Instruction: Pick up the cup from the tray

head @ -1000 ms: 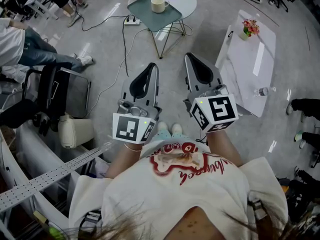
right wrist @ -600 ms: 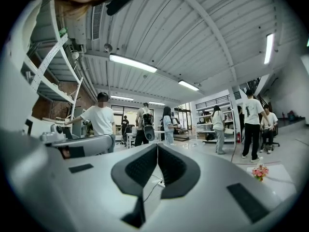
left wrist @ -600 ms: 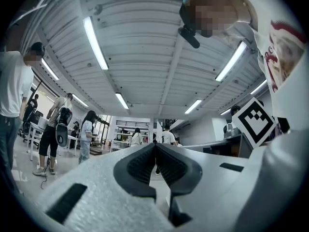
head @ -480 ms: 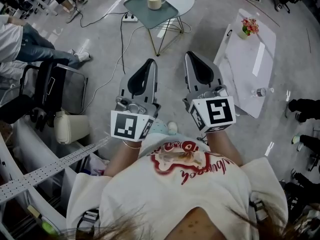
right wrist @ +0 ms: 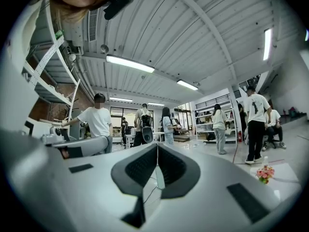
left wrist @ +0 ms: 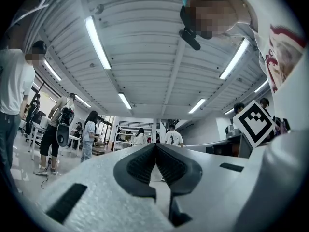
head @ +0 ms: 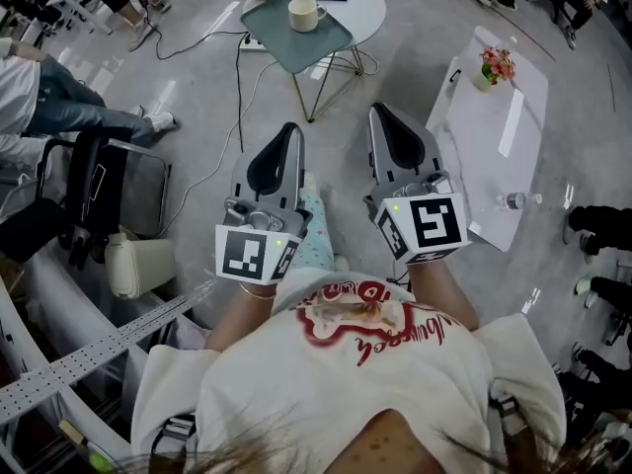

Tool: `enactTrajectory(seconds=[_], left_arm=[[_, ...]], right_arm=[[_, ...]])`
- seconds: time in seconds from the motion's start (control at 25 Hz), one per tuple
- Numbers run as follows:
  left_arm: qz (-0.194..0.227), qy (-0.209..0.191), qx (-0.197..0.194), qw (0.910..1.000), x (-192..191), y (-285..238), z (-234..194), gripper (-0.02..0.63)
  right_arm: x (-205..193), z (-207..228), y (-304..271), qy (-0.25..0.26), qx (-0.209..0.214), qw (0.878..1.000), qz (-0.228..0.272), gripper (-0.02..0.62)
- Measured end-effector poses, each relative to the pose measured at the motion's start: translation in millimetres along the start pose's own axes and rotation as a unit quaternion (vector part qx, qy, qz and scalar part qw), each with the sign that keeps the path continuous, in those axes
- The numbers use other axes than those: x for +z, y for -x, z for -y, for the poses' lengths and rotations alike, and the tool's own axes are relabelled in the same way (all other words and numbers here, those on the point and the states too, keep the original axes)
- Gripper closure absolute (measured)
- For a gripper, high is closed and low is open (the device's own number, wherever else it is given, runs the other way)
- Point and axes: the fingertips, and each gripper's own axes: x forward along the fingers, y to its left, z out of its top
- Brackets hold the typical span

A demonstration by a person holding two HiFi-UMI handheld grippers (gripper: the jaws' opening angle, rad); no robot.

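Note:
A cream cup [head: 303, 12] stands on a teal tray [head: 314, 41] that tops a small gold-legged stand, far ahead at the top of the head view. My left gripper [head: 293, 128] and right gripper [head: 380, 110] are held side by side in front of my chest, pointing toward the stand and well short of it. Each has its jaws closed together with nothing between them. In the left gripper view the left gripper [left wrist: 155, 146] points out at the room, as the right gripper [right wrist: 157, 146] does in its own view. Neither of those views shows the cup.
A round white table [head: 367, 3] with picture frames stands behind the tray. To the right is a low white table [head: 494, 156] with a flower pot [head: 493, 67] and a bottle [head: 515, 200]. Cables and a power strip [head: 259, 39] lie on the floor. Left are a black chair [head: 109, 181] and seated people.
The person has stepped, with one leg now showing between the grippers. Both grippers stay shut and side by side. The floor and tables have shifted slightly in view.

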Motion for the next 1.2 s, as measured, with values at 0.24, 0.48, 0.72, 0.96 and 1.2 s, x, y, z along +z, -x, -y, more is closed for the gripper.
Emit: enactTrajectory(seconds=[0.24, 0.48, 0.72, 0.96, 1.2], left_arm=[[0.006, -0.002, -0.006, 1.0, -14, -72, -59, 0.591], [0.0, -0.007, -0.024, 0.9997, -29, -157, -135, 0.591], [-0.002, -0.004, -0.049, 0.9988, -41, -224, -186, 0.591], [-0.008, 0.007, -0.05, 0.9987, -58, -262, -210, 0.591], [-0.03, 0.019, -0.032, 0.9989, -84, -281, -223, 0.591]], right_arm=[[4, 29, -87, 0.003, -0.006, 1.0, 0.011, 0.571], [21, 60, -197, 0.01, -0.019, 0.999, 0.028, 0.571], [23, 84, -277, 0.007, -0.037, 0.999, 0.032, 0.571], [6, 103, -316, -0.001, -0.039, 0.999, 0.01, 0.571], [-38, 132, -345, -0.008, -0.031, 0.999, -0.014, 0.569]])
